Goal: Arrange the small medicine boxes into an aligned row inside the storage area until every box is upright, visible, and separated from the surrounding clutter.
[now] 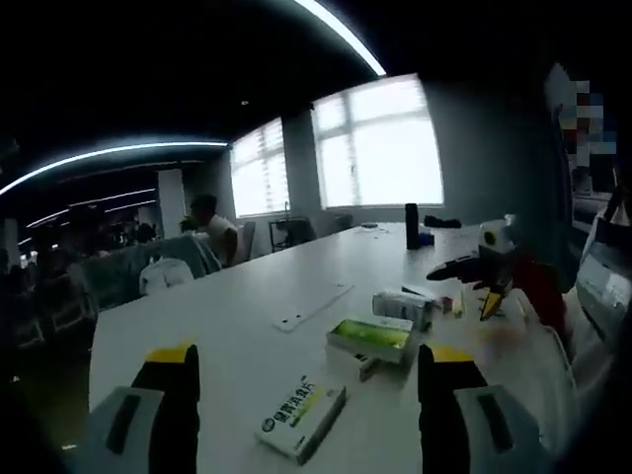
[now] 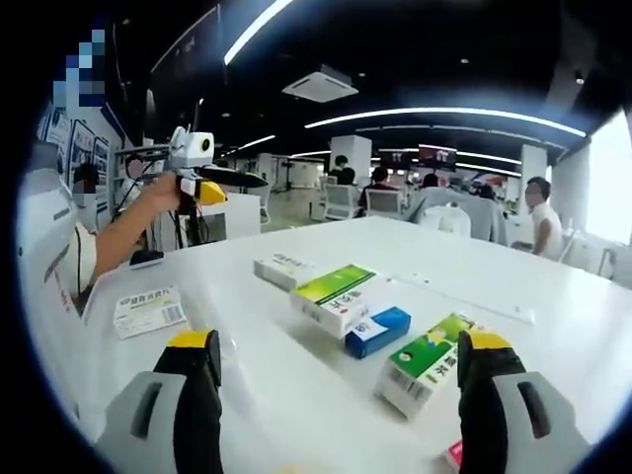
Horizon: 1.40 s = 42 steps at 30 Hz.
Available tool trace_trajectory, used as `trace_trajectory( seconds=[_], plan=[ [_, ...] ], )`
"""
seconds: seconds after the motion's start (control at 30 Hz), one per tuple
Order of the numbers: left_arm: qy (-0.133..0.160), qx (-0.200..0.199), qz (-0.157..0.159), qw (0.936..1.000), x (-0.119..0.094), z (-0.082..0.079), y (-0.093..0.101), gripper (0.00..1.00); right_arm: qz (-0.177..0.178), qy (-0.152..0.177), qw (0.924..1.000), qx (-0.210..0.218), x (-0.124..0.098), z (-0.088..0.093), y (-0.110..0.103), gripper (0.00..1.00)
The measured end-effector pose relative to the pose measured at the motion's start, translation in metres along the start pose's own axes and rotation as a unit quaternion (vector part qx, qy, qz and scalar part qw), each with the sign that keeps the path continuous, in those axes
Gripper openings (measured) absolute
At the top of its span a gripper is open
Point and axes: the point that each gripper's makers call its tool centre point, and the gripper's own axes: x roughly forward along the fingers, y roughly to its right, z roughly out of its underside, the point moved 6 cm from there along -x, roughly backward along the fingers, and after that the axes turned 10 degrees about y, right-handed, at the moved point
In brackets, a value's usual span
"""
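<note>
We hold left gripper point(image 1: 306, 395) jaws spread, empty, above white table point(image 1: 247, 326) — white box with green print point(image 1: 301, 417) lies flat between them, green-topped box point(image 1: 370, 341) just beyond. Right gripper point(image 2: 336, 385) also spread, empty — green-white box point(image 2: 333, 295), blue box point(image 2: 377, 331), green box point(image 2: 427, 363) lie flat, loosely clustered.

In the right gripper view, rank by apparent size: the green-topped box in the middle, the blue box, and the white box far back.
1. Green-topped box, largest.
2. White box and blue box look alike; the white one lies farther off, so unranked.
</note>
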Motion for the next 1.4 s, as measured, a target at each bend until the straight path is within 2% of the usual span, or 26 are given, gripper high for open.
trace_trajectory(
  seconds=[0.2,0.47,0.73,1.0,1.23,1.4],
  plan=[
    [-0.028,-0.008,-0.005,0.9996,0.005,0.023,-0.009,0.91,0.001,-0.003,1.0000,-0.001,0.001,0.001,0.000,0.98],
    [-0.038,-0.016,-0.004,0.9991,0.007,0.036,-0.014,0.91,-0.003,-0.012,0.9999,0.001,0.004,0.006,-0.001,0.98],
    [-0.051,-0.025,-0.003,0.9984,0.012,0.049,-0.011,0.91,-0.007,-0.008,0.9999,0.002,0.005,0.005,-0.004,0.98],
    [-0.070,-0.037,0.006,0.9968,0.019,0.070,-0.013,0.92,-0.003,-0.002,1.0000,0.003,0.003,0.003,-0.002,0.97],
    [-0.099,-0.048,0.013,0.9939,0.026,0.095,-0.014,0.92,-0.004,-0.002,1.0000,0.001,0.003,0.002,-0.003,0.97],
    [-0.107,-0.056,0.023,0.9924,0.030,0.105,-0.010,0.92,0.001,-0.001,1.0000,0.002,0.002,0.002,-0.001,0.97]
  ],
)
